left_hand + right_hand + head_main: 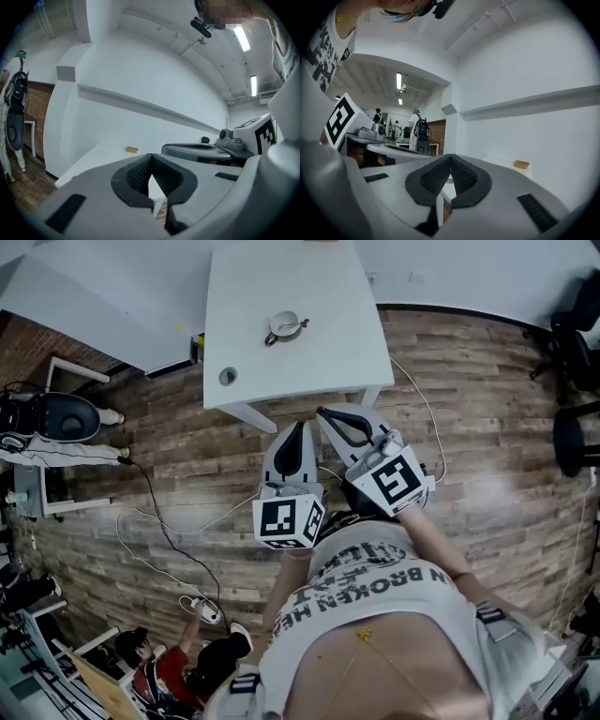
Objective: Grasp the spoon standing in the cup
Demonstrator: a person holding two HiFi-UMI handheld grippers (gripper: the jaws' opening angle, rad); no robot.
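Jaws, head view: pressed together on both left gripper [300, 430] and right gripper [328, 415], nothing pinched; side by side over the wooden floor [469, 427], just short of the table [319, 296] edge.
Cup [282, 324], head view: out on the table top, well apart from both grippers, spoon [298, 326] in it, untouched.
Jaws, left gripper view: shut tip to tip, empty.
Table, left gripper view: ahead past the tips, small tan block [131, 149] on the far side; no cup or spoon in sight.
Jaws, right gripper view: closed tight too, gripping nothing.
Table, right gripper view: corner peeking out beyond the tips, tan block again; cup out of sight.
Done so far: nothing, by the look of it.
Left to do: closing in on the table, spreading one pair of jaws, lining up on the spoon, pinching it.
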